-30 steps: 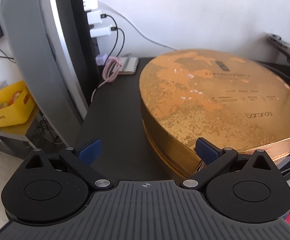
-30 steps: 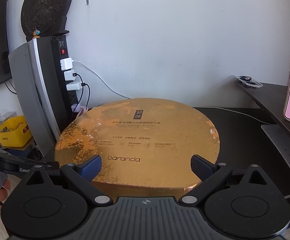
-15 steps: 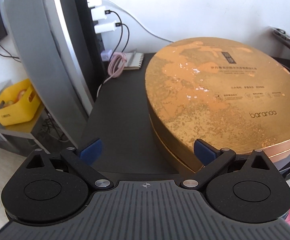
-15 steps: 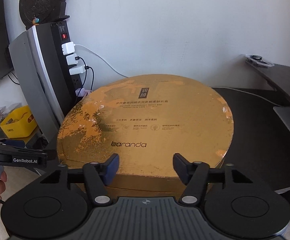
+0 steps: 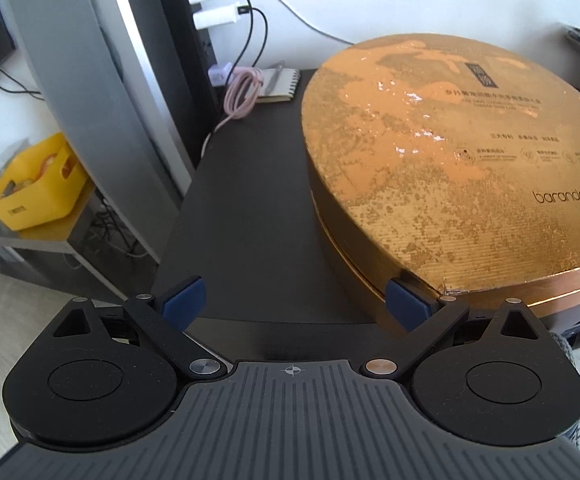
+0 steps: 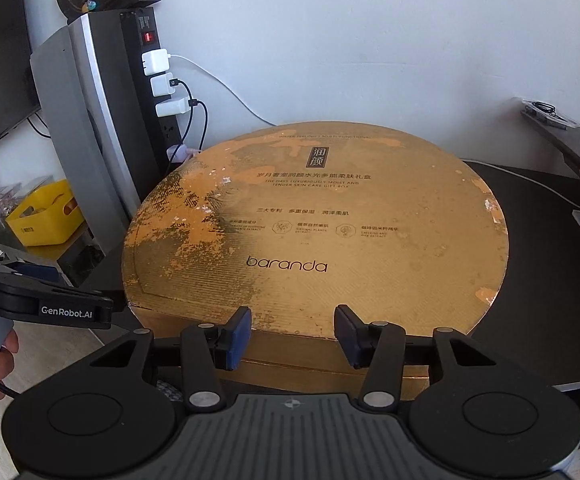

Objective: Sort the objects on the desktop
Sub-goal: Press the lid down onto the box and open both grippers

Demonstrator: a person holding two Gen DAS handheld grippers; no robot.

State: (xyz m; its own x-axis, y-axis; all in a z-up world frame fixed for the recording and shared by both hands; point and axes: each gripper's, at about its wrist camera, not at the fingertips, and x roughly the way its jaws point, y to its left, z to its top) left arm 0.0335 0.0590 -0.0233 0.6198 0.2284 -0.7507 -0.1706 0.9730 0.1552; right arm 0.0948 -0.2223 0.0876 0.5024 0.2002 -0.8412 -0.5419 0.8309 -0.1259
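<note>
- Looking down over my right gripper, I have the gold round box straight ahead. It lies flat on the dark worktop, with its near rim just past my fingertips.
- The right gripper's jaws have just been closing and now stand narrow, with a gap left between the pads. The near edge of the lid shows in that gap. I cannot tell whether the pads touch the box, and nothing is visibly clamped.
- My left gripper is spread wide and holds nothing. Its right pad sits right at the box's near-left rim and its left pad is over bare worktop.
- The lid reads "baranda" in thin dark letters near its front.
- Higher up there is a small dark panel with the characters "润颜". Below it runs a line of Chinese, then "THE DAYS LUXURIOUSLY MOIST AND TENDER SKIN CARE GIFT BOX".
- Three small emblems with captions sit mid-lid, too fine to read.
- From the right view, the left gripper's side bears "GenRobot.AI" in white.
- Behind the box an upright power strip carries three white plugs and a red switch.
- Beside the box's far-left edge lie a coiled pink cable and a spiral notepad.
- A yellow basket sits on a lower shelf to the left, its label unreadable.
</note>
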